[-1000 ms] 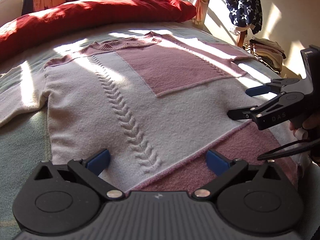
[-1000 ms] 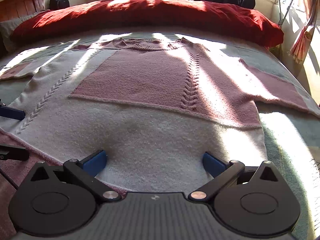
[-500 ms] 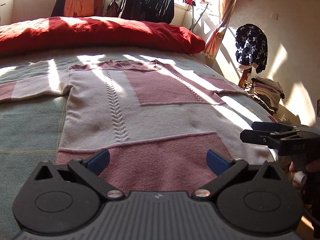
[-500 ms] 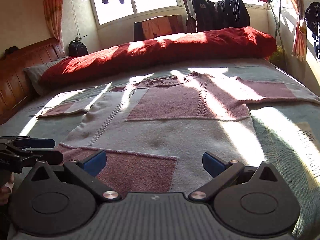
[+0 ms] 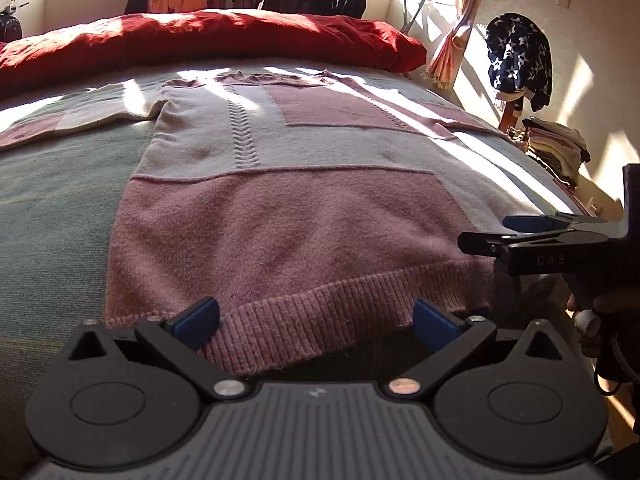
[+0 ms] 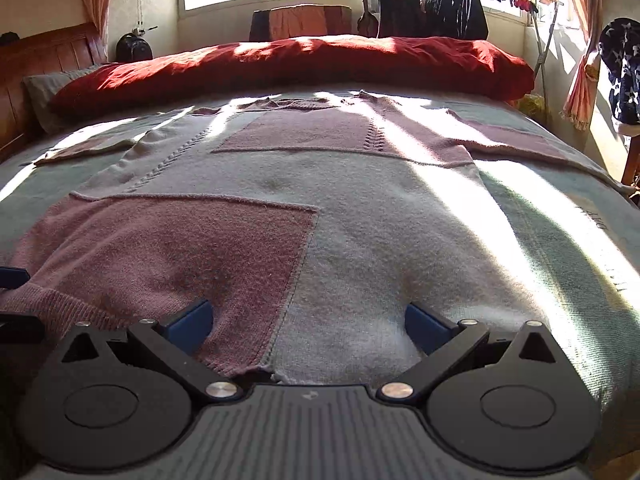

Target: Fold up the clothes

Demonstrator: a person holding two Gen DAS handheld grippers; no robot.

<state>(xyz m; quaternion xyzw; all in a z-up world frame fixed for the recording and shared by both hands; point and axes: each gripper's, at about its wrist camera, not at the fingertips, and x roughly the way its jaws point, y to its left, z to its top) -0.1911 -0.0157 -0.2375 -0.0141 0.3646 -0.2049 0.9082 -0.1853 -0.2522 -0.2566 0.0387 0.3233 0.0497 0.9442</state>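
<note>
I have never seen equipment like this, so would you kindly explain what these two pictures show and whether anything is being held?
No robot arm is involved: a person carries hand-held tongs in each hand, and each carries a fisheye camera looking forward along its two fingers. One picture is from the left tongs, the other from the right tongs; the black plastic at the bottom is the tool itself. In the left view the right tongs also appear at the side, with part of the person's hand. A pink and pale grey knitted sweater lies spread flat on the green bed cover, its ribbed hem nearest both tongs. A red duvet lies beyond. Both tongs are open; nothing is held.
</note>
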